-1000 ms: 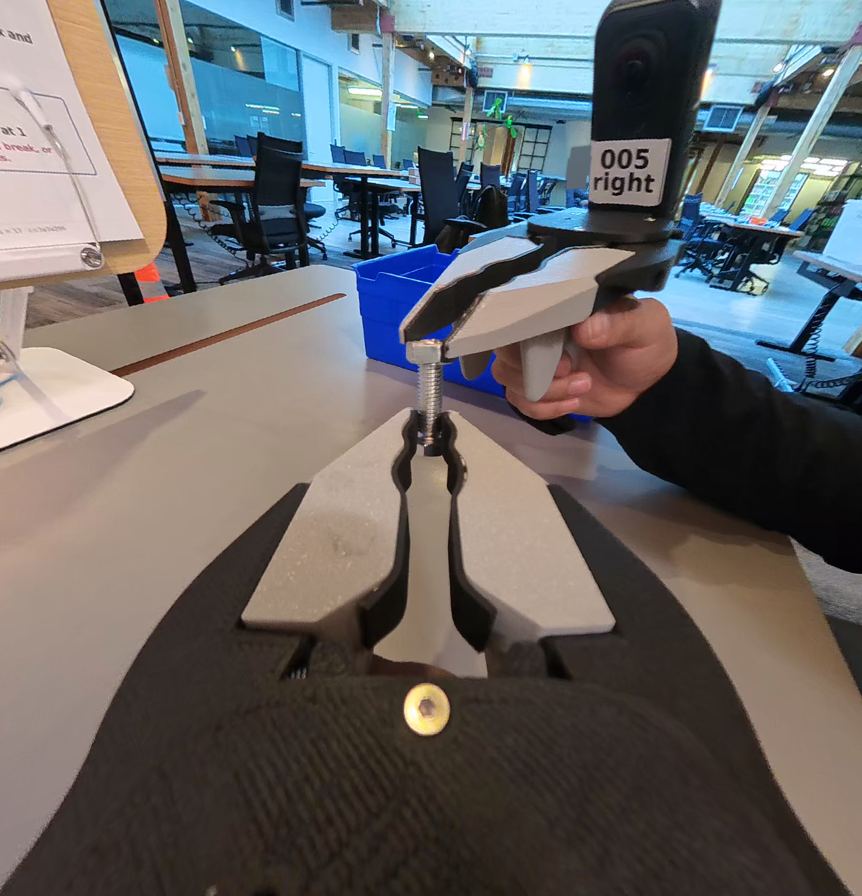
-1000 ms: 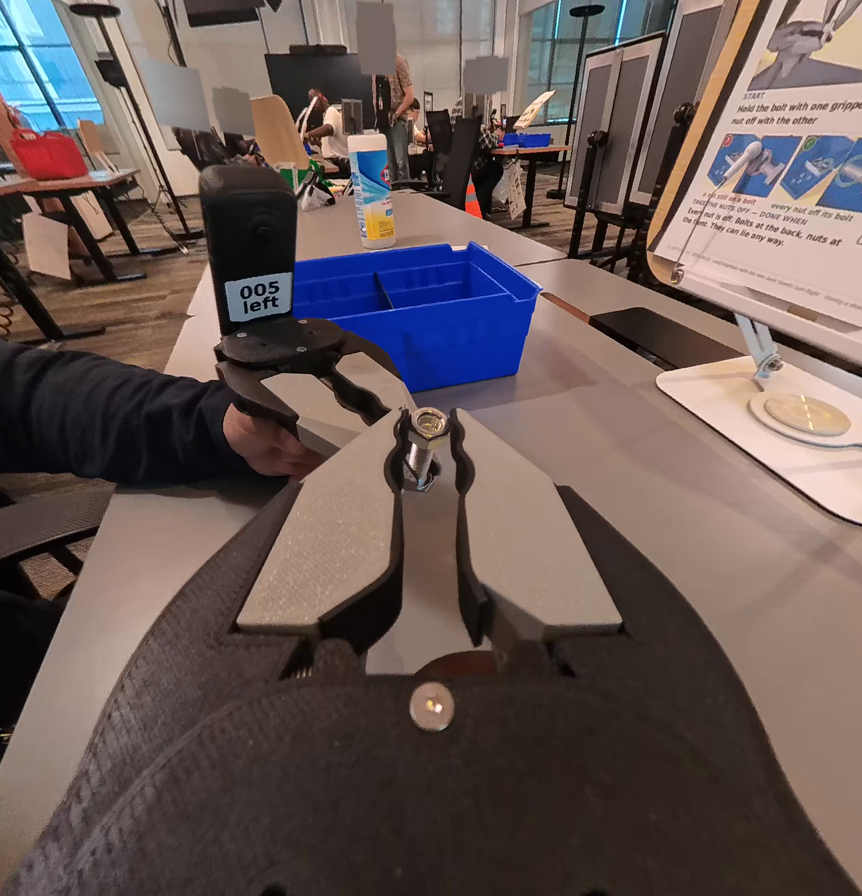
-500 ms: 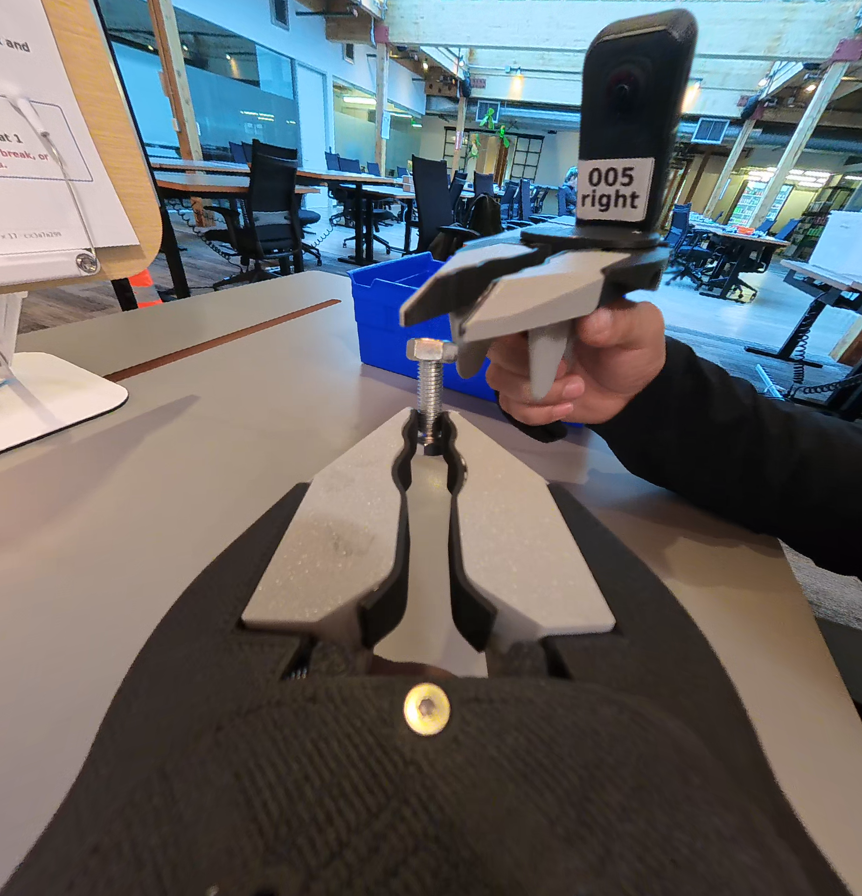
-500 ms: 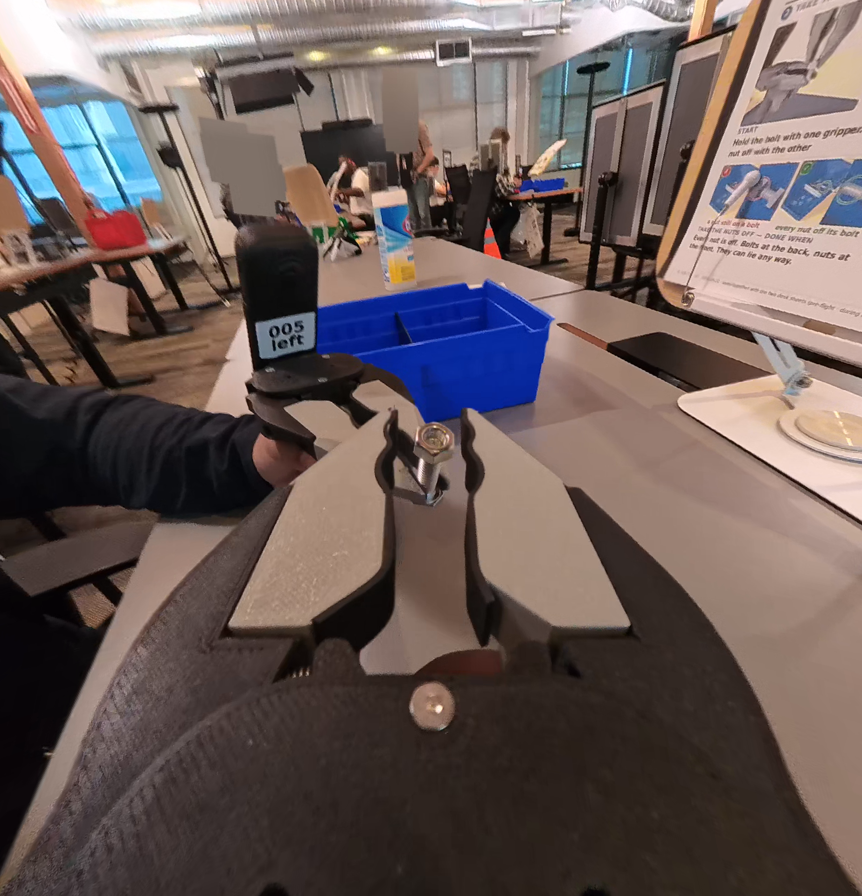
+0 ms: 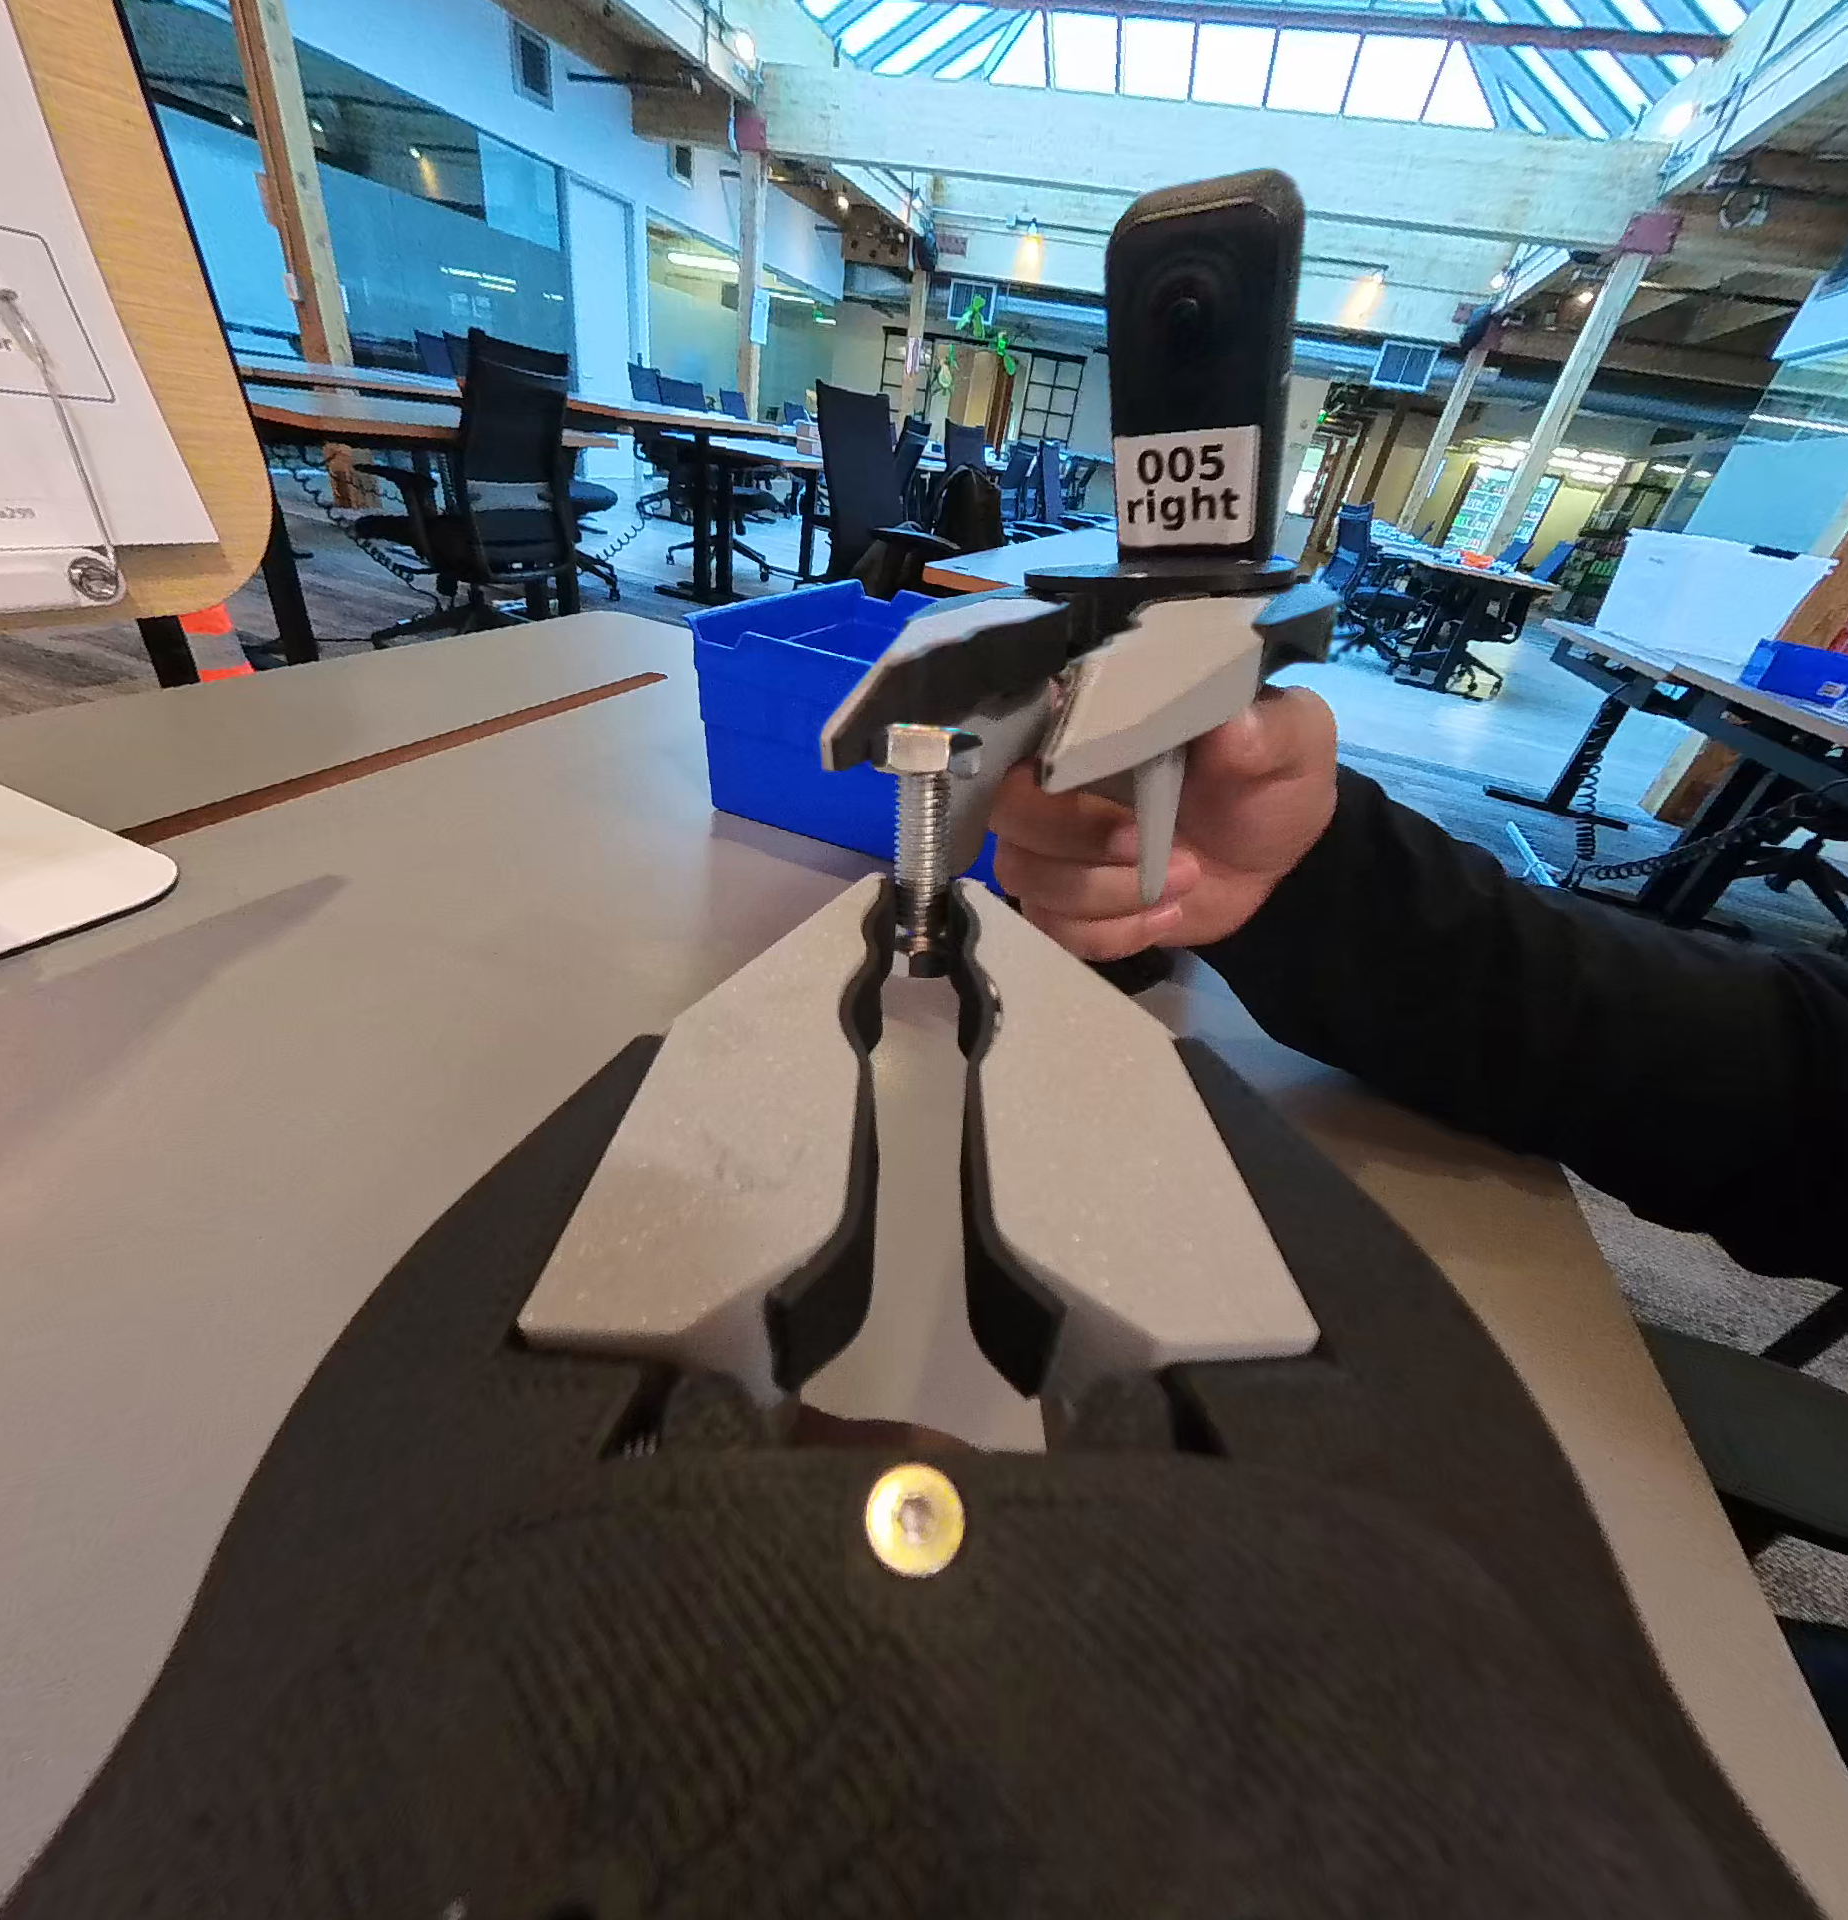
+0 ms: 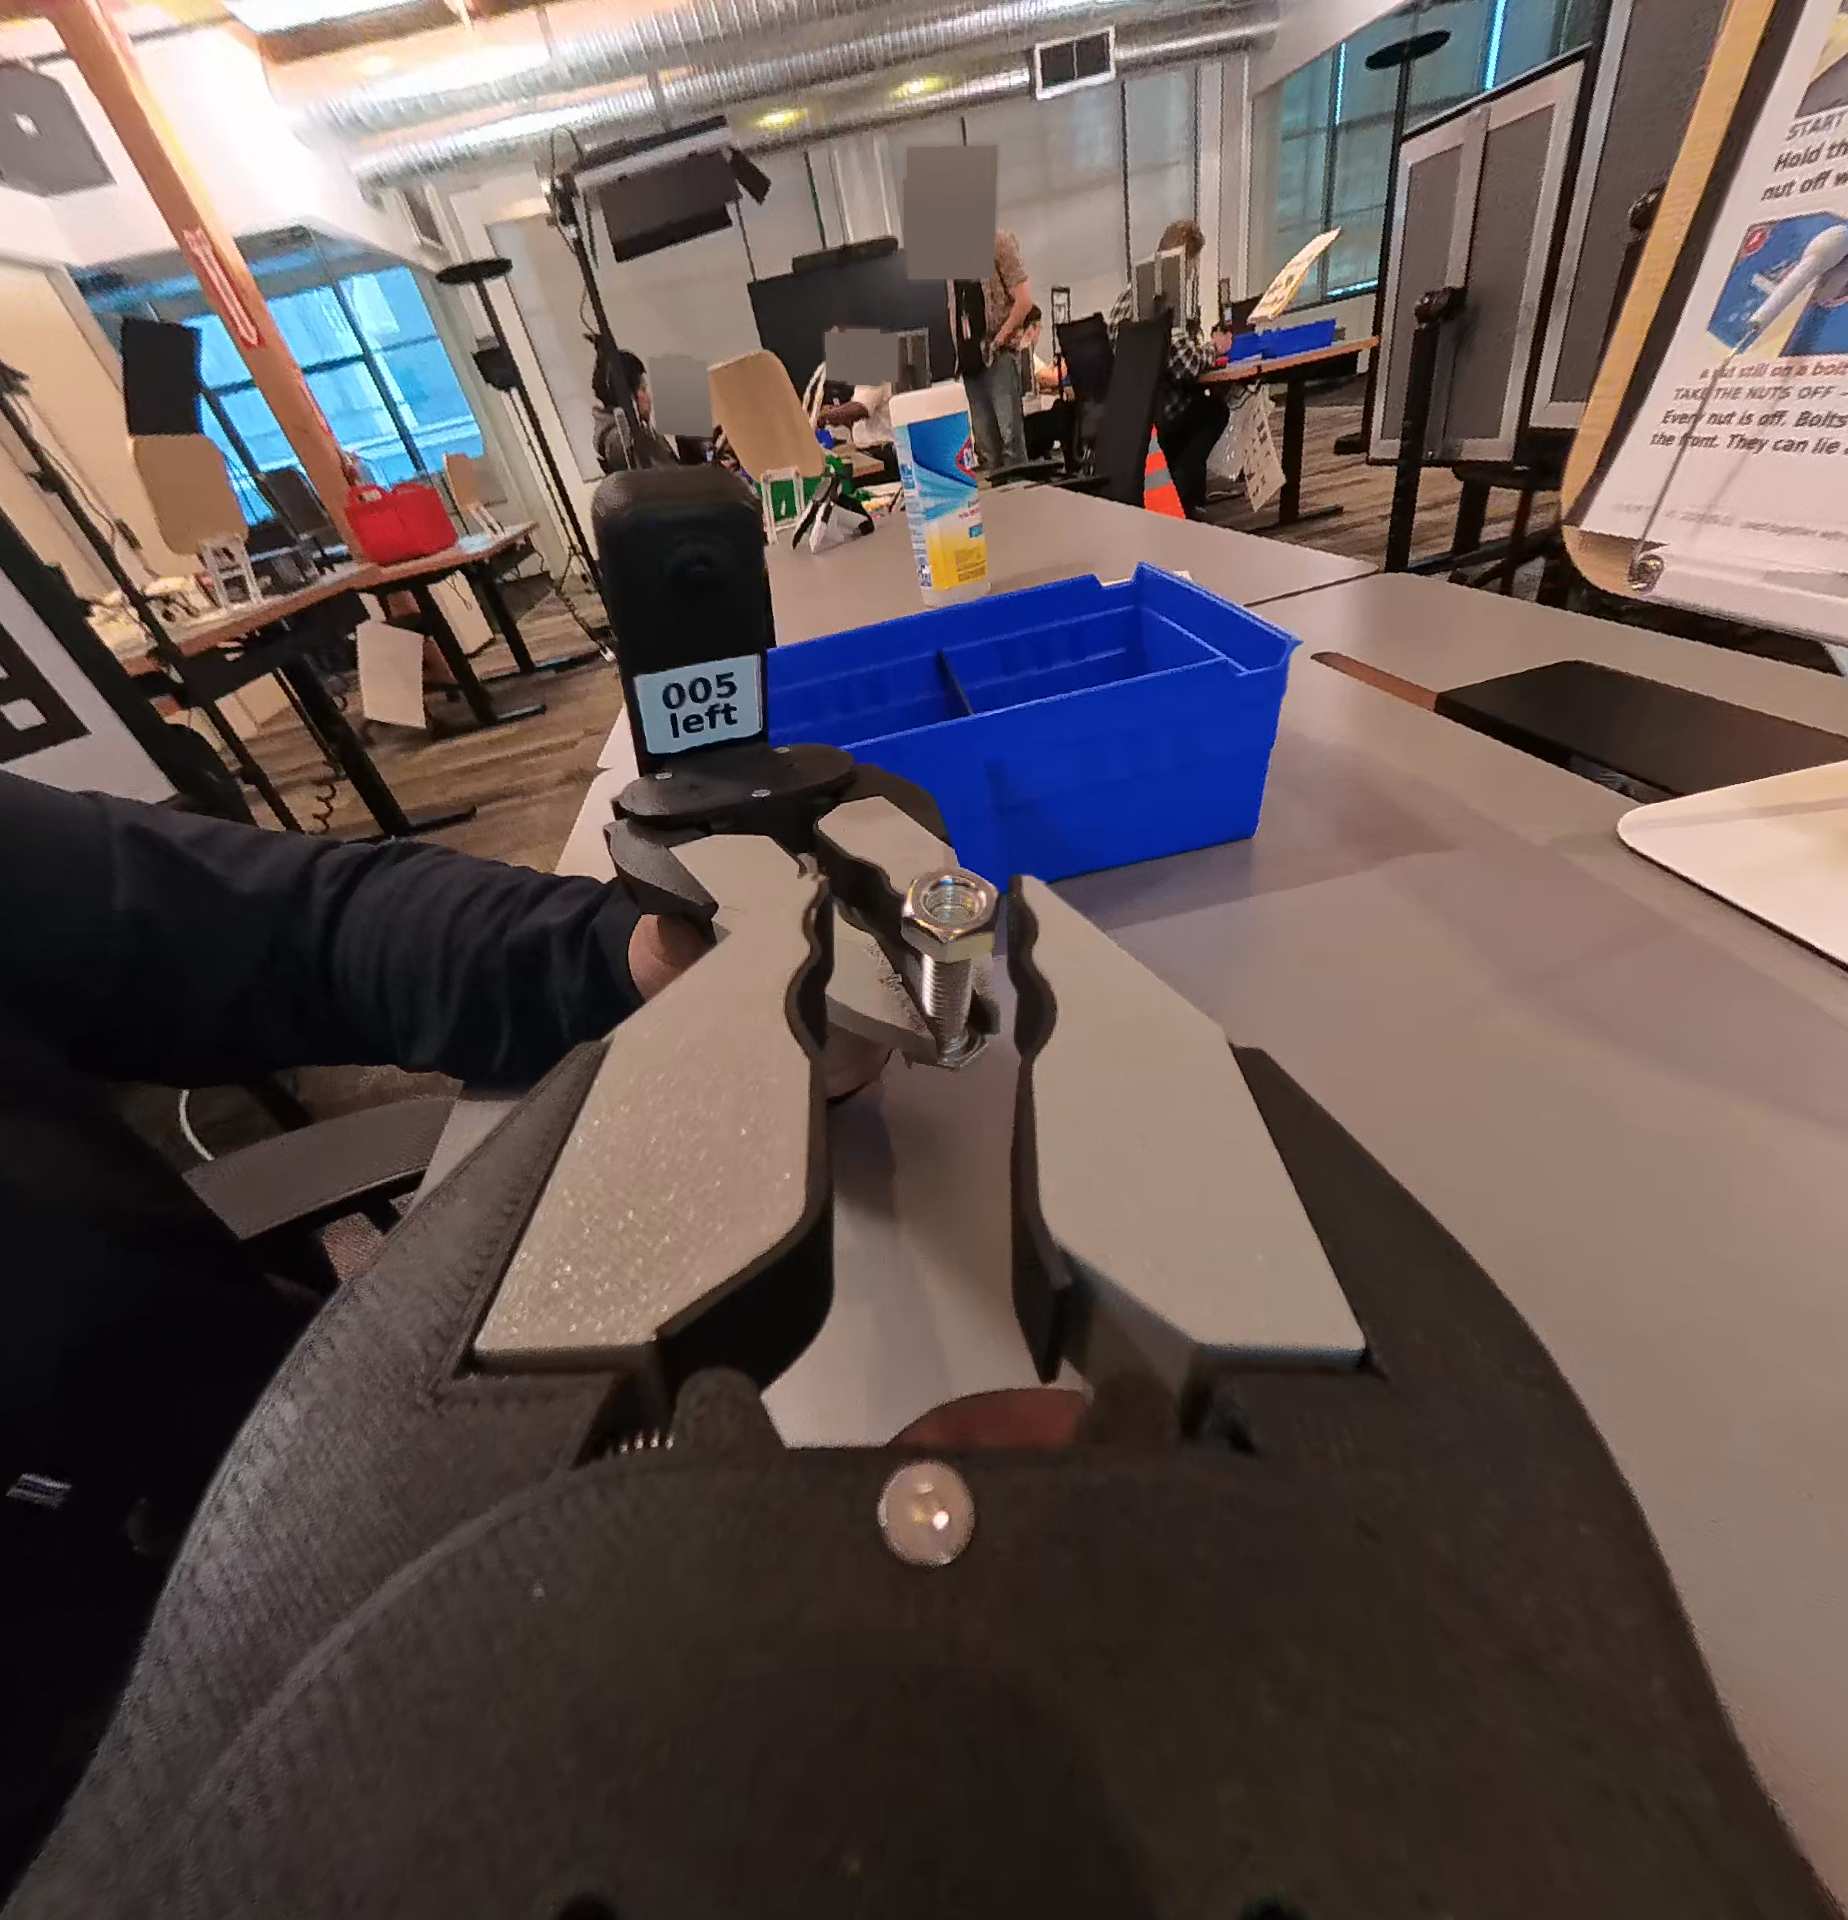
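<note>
A silver bolt stands upright with a hex nut at its top. My left gripper is shut on the bolt's lower end, just above the grey table. In the right wrist view the bolt and nut sit between my right gripper's fingers, which are open with a gap on each side of the nut. The left gripper also shows in the right wrist view, and the right gripper in the left wrist view. A hand holds each one.
A blue divided bin stands on the table just beyond the grippers and shows in the left wrist view. A sign on a white stand, a black pad and a wipes canister are farther off. The grippers are tip to tip, or close to it.
My right gripper was shut on the nut one second ago; its fingers have since spread apart and it has risen slightly. My left gripper still holds the bolt in place.
</note>
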Tool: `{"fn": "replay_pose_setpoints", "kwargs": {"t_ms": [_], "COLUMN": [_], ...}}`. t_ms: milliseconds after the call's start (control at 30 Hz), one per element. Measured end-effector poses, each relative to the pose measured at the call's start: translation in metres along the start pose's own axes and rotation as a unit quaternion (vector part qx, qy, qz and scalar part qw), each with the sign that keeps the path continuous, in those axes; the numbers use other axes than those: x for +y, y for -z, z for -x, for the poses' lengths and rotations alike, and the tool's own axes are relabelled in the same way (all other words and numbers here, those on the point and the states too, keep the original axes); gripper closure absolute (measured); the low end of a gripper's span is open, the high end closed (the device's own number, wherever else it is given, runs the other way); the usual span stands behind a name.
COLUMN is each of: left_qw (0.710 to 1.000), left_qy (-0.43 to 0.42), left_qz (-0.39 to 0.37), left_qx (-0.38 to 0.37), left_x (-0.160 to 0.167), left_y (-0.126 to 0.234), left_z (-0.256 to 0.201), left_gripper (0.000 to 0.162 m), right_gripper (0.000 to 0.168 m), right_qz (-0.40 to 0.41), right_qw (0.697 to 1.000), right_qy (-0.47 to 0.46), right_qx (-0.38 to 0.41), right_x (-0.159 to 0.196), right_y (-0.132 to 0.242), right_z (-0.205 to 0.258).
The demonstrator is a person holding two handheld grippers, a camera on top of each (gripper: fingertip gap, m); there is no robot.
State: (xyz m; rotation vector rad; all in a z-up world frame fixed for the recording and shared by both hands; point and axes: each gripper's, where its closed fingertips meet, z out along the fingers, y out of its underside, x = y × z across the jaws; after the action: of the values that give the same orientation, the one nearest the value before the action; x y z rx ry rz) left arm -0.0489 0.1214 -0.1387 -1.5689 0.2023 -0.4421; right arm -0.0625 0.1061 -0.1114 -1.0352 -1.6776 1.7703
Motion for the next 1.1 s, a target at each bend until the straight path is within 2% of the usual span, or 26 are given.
{"fn": "replay_pose_setpoints", "kwargs": {"t_ms": [200,300,667,1100], "left_qw": [1.000,1.000,0.995,0.999], "left_qy": [-0.001,-0.002,-0.054,0.005], "left_qz": [-0.001,0.000,0.045,0.013], "left_qx": [-0.004,-0.007,-0.065,-0.039], "left_x": [0.000,0.000,0.014,0.005], "left_y": [0.000,0.000,-0.003,0.000], "left_z": [0.001,0.002,0.015,0.013], "left_gripper": [0.155,0.155,0.155,0.155], "right_gripper": [0.142,0.150,0.154,0.154], "right_qz": [-0.013,-0.011,0.051,0.008], "right_qw": [1.000,1.000,0.996,0.997], "right_qy": [-0.006,-0.004,0.011,0.004], "right_qx": [0.015,0.022,0.077,0.076], "right_x": [-0.005,-0.004,0.010,0.001], "right_y": [0.004,0.004,0.000,-0.003], "right_z": [-0.006,-0.009,-0.020,-0.019]}}
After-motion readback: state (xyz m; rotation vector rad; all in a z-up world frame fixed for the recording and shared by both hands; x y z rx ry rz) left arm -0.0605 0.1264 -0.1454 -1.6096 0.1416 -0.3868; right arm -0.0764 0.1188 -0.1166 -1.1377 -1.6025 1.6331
